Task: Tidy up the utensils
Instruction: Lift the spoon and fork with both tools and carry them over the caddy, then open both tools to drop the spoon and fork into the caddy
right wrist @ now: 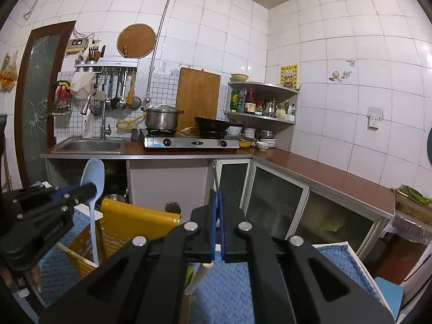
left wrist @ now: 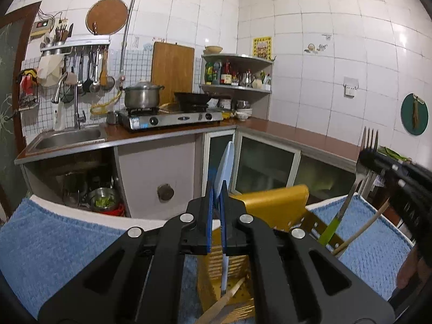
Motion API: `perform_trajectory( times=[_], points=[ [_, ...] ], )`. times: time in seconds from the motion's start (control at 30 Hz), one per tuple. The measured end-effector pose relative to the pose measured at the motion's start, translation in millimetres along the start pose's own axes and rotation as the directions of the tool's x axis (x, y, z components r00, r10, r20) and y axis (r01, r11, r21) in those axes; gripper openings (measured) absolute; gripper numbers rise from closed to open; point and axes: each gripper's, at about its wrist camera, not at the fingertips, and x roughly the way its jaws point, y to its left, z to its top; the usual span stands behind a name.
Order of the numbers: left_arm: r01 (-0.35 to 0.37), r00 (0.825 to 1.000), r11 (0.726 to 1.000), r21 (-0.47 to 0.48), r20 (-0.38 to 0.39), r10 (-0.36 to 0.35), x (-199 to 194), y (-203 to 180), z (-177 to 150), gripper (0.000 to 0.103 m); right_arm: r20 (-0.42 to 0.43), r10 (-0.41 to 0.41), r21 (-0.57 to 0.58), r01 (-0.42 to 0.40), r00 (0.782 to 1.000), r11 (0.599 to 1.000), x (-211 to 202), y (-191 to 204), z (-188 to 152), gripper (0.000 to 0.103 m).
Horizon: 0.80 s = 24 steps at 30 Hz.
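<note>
My left gripper is shut on a pale blue spoon. The spoon stands upright with its bowl on top, and its handle reaches down into a yellow slotted utensil holder. At the right edge, my right gripper is shut on a metal fork with a green handle, tines up, its handle end down in the holder. In the right wrist view the right gripper has its pads together, the left gripper grips the spoon, and the holder sits below.
The holder lies on a blue towel spread over a white surface. Wooden sticks lean in the holder. Behind are a counter with a sink, a gas stove with a pot, and glass-door cupboards.
</note>
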Motion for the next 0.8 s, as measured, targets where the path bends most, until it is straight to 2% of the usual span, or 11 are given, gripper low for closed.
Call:
perform_trajectory(
  times=[0.2,0.43,0.5,0.57,0.63,0.7,0.8],
  points=[
    [-0.005,0.999,1.000,-0.002,-0.037,0.004,1.5,6.1,-4.8,0.003,-0.043,0.013,-0.010,-0.014,0.999,1.000,0.3,1.4,1.1,0.002],
    [-0.011,0.997,1.000,-0.020,-0.075,0.010,-1.1,12.6,-7.0,0.003,-0.144,0.010,-0.050,-0.018,0.990,0.999,4.2,9.9,1.2,0.002],
    [-0.009,0.996,1.000,-0.024,-0.086,0.007,-3.6,14.5,-7.4,0.006,-0.157,0.017,-0.031,-0.023,0.987,0.999,3.5,6.8,1.0,0.002],
    [-0.001,0.994,1.000,-0.029,-0.105,-0.002,-7.6,17.6,-5.0,0.015,-0.187,0.030,-0.006,-0.032,0.982,0.999,5.1,3.0,1.6,0.002],
    [-0.006,0.995,0.999,-0.036,-0.100,0.002,-15.4,18.8,-1.2,0.029,-0.191,0.034,0.014,-0.032,0.981,0.999,1.6,-0.9,5.7,0.003],
    [-0.002,0.995,0.999,-0.047,-0.096,-0.003,-27.9,21.1,4.6,0.051,-0.192,0.042,0.031,-0.037,0.980,0.999,-2.1,-5.1,11.5,0.003],
    [0.021,0.996,0.998,-0.054,-0.086,-0.026,-49.7,21.1,14.4,0.062,-0.188,0.043,0.053,-0.034,0.981,0.998,-13.7,-12.7,21.6,0.003]
  ],
)
